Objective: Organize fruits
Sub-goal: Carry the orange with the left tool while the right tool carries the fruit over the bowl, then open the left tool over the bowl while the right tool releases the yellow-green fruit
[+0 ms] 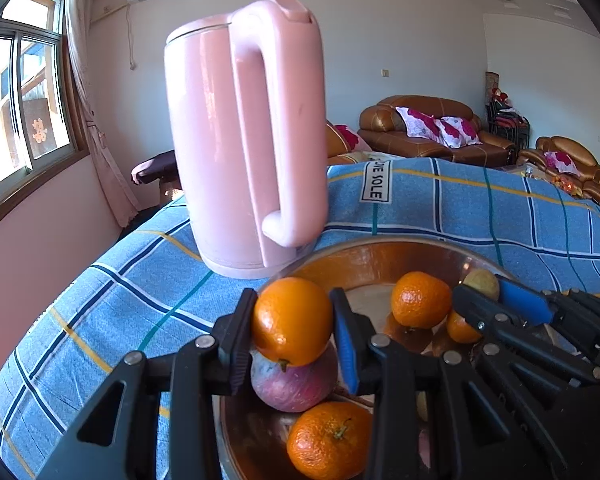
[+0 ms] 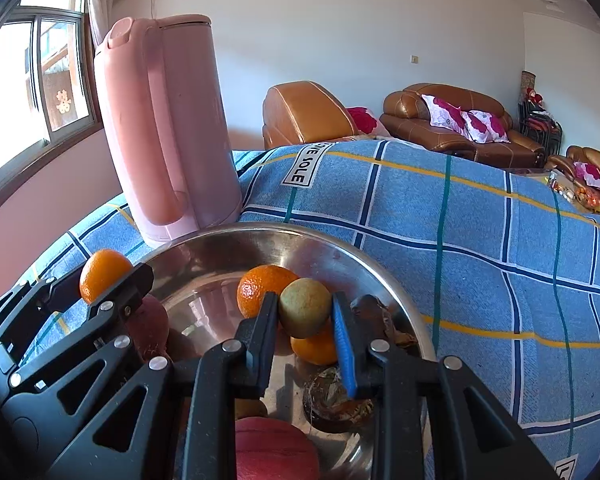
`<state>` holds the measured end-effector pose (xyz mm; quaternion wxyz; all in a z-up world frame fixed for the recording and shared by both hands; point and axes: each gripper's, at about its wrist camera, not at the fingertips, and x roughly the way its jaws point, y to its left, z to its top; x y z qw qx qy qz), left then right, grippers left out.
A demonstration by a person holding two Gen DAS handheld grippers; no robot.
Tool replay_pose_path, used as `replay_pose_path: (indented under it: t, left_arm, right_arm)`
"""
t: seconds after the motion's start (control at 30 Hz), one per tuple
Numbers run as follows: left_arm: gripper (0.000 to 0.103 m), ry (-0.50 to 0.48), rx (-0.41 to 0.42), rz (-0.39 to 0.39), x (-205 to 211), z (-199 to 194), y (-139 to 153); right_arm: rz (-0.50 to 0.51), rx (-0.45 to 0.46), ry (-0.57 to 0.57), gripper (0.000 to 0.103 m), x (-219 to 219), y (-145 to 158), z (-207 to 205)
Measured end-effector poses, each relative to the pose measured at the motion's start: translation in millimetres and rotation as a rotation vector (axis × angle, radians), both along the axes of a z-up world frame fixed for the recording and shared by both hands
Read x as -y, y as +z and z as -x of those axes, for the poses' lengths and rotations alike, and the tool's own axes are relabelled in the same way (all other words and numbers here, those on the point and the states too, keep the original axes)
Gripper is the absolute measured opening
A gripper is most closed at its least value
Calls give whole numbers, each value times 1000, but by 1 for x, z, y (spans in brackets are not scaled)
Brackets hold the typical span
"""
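Both grippers clamp fruit over the bowl [image 2: 284, 236] — left gripper [image 1: 292, 322] an orange [image 1: 292, 320]; right gripper [image 2: 304, 314] a greenish fruit [image 2: 304, 308].

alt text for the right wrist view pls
The right tongs are shut on a small green fruit over a steel bowl holding oranges and other fruit. At left, the left tongs grip an orange. A pink kettle stands behind the bowl on a blue plaid cloth.

Your two wrist cameras look forward and down, close over the metal bowl [image 1: 379, 256]; both share it and the pink kettle [image 2: 168, 120].
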<state>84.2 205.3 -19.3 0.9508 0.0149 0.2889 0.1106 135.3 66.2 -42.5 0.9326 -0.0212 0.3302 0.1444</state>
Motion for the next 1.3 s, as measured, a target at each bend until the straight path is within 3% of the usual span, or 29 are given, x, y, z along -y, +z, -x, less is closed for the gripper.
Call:
replay_pose_path:
  t: [0.23, 0.67, 0.77, 0.9, 1.03, 1.13, 1.3]
  left_arm:
    - [38, -22, -4, 19, 2, -1, 0]
    - [38, -59, 5, 90, -4, 2, 0]
    - [38, -56, 2, 55, 1, 1, -1]
    - [38, -66, -1, 37, 6, 0, -1]
    - [39, -62, -1, 37, 6, 0, 0]
    - [39, -58, -1, 37, 5, 0, -1]
    - [39, -59, -7, 37, 6, 0, -1]
  right_arm:
    - [-17, -18, 9, 29, 3, 0, -3]
    - [104, 1, 80, 29, -10, -6, 5]
    - [141, 13, 105, 29, -12, -8, 11]
    - [99, 8, 126, 29, -5, -8, 14]
    - [39, 11, 142, 35, 5, -5, 20]
    - [57, 37, 134, 42, 7, -2, 26]
    - [54, 46, 129, 46, 11, 0, 33]
